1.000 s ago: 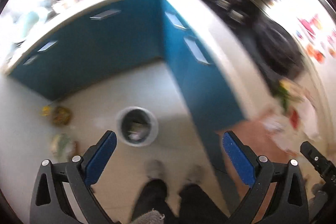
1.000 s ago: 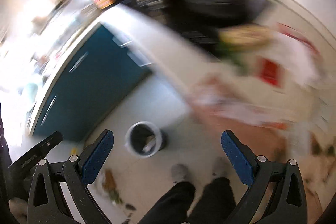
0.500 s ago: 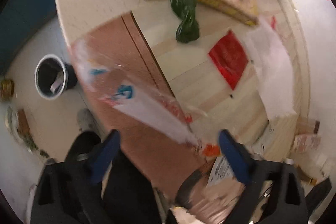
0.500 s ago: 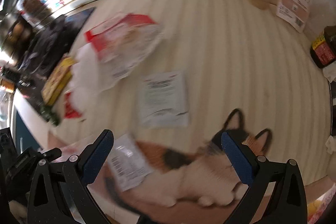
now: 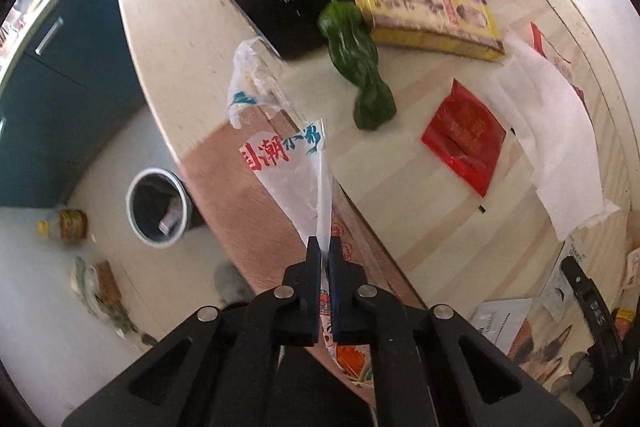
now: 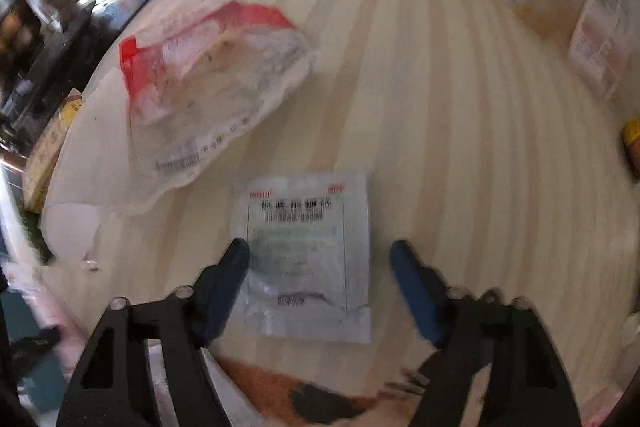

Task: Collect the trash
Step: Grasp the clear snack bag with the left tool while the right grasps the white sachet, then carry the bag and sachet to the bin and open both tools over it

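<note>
- Between the pads of the left gripper, a thin see-through plastic bag is getting pinched; the two black jaws are pressing together on its narrow end.
- That crinkly bag is stretching away from the jaws like a long cone, with red and blue letters printed on it, and its far end is flopping over the edge of the counter.
- Down on the pale floor, a round grey trash bin is standing open beside the counter, with a little scrap lying inside.
- A bumpy dark green pepper is lying on the striped wooden top, touching a long yellow box.
- A shiny red packet is lying flat near the pepper, and a soft white paper sheet is spreading out just beside it.
- Over the same striped wood, the right gripper is pointing down with its blue pads spread apart; its jaws have just been closing.
- A flat square white packet with black printed letters is lying between those pads; the left pad looks to be at its edge, but blur hides whether it is touching.
- A puffy clear wrapper with red edges is lying farther up the wood, apart from the square packet.
</note>
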`<state>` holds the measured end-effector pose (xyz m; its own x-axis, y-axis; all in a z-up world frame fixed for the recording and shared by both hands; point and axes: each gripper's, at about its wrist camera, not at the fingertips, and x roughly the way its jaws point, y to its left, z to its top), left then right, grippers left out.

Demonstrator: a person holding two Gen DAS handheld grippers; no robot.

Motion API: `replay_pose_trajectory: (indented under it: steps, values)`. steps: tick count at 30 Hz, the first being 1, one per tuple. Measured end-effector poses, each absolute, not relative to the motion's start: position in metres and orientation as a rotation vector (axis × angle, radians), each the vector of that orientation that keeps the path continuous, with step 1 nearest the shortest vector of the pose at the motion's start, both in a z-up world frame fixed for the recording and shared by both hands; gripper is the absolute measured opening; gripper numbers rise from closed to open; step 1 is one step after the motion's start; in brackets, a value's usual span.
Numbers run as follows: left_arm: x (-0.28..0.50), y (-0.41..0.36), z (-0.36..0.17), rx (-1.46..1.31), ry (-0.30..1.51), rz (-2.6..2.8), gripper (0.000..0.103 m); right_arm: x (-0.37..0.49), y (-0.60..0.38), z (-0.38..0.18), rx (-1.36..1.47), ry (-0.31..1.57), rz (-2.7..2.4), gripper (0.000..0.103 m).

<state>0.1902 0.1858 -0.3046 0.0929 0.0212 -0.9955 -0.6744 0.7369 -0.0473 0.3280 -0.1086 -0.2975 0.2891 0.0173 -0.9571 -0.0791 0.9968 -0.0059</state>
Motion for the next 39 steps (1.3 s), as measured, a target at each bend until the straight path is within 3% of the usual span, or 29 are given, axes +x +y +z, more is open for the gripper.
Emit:
replay_pose_trajectory:
  steps: [2,4,14,24,32,39]
  values:
    - [0.190,0.182,-0.299,-0.551,1.379,0.572,0.001,0.323,-0.101,-0.295,-0.115,1.231,0.064,0.015]
    - [0.191,0.178,-0.290,-0.508,1.362,0.577,0.001,0.319,-0.100,-0.295,-0.119,1.221,0.070,0.004]
    - [0.173,0.201,-0.246,-0.431,1.237,0.608,0.000,0.289,-0.104,-0.236,0.009,1.189,0.241,0.002]
    - [0.082,0.298,-0.251,-0.571,1.226,0.717,0.001,0.230,0.028,-0.202,-0.051,1.214,0.548,0.002]
    - [-0.046,0.407,-0.334,-0.821,1.301,0.884,0.001,0.136,0.191,-0.266,-0.164,1.314,0.818,0.002]
    - [-0.148,0.486,-0.506,-1.114,1.405,0.903,0.001,0.049,0.311,-0.409,-0.343,1.435,0.916,0.002]
